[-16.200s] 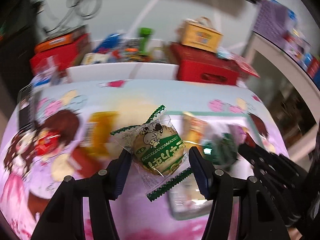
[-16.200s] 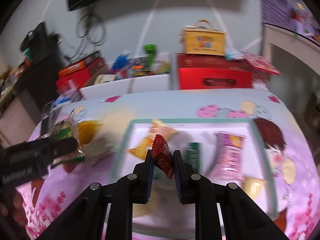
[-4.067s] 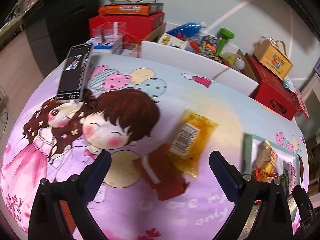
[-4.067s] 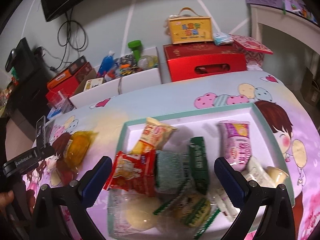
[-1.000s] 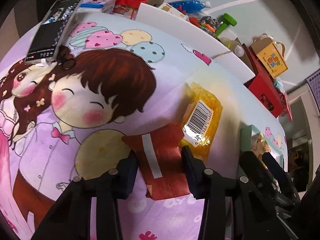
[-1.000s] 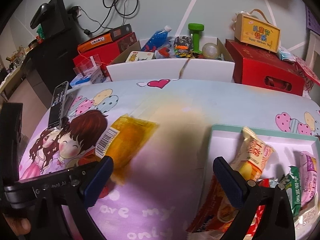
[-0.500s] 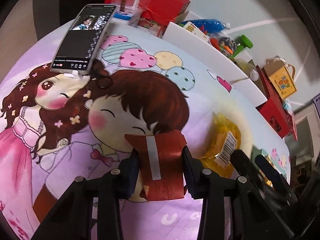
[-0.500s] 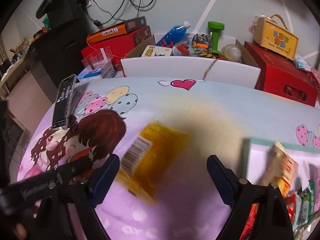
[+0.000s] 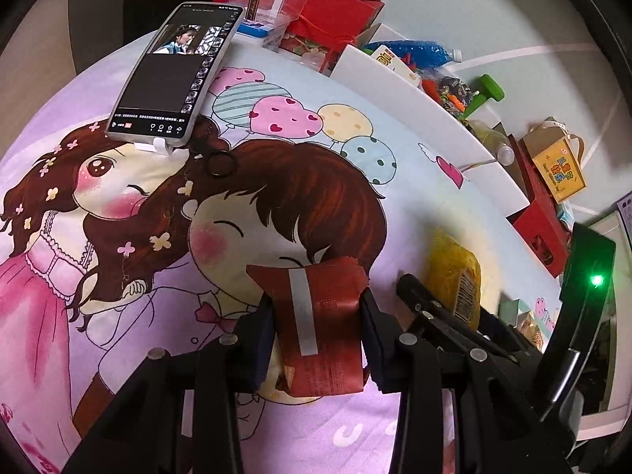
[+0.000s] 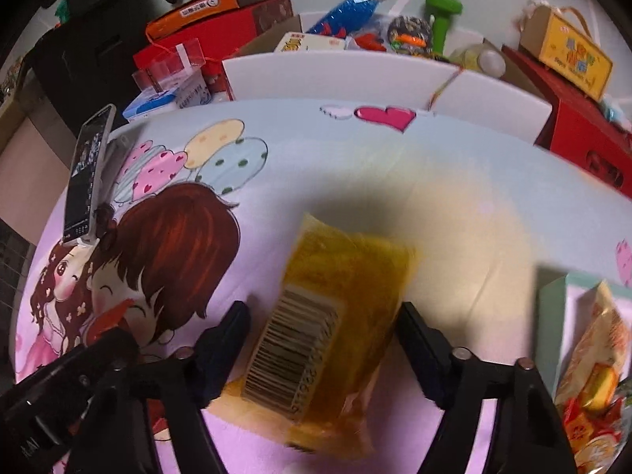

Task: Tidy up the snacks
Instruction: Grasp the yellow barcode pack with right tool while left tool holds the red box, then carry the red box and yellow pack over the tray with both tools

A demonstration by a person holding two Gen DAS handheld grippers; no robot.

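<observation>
A red snack packet (image 9: 320, 324) with a white strip down its back hangs a little above the cartoon-print cloth (image 9: 276, 181), and my left gripper (image 9: 316, 326) is shut on it. To its right a yellow snack bag (image 9: 454, 272) with a barcode lies on the cloth. In the right wrist view that yellow bag (image 10: 339, 328) sits between the fingers of my right gripper (image 10: 322, 349), whose jaws are closing; gaps still show on both sides of the bag. The snack tray (image 10: 553, 296) with several packets is at the right edge.
A phone (image 9: 173, 75) lies on the cloth at the far left beside a black hair tie (image 9: 221, 164). Behind the table stand a white open box (image 10: 355, 75) of toys, red boxes (image 10: 584, 130) and a yellow carton (image 10: 565, 51).
My left gripper has lifted the red packet off the cloth and carried it left. My right gripper has come down over the yellow bag and its jaws have narrowed around it.
</observation>
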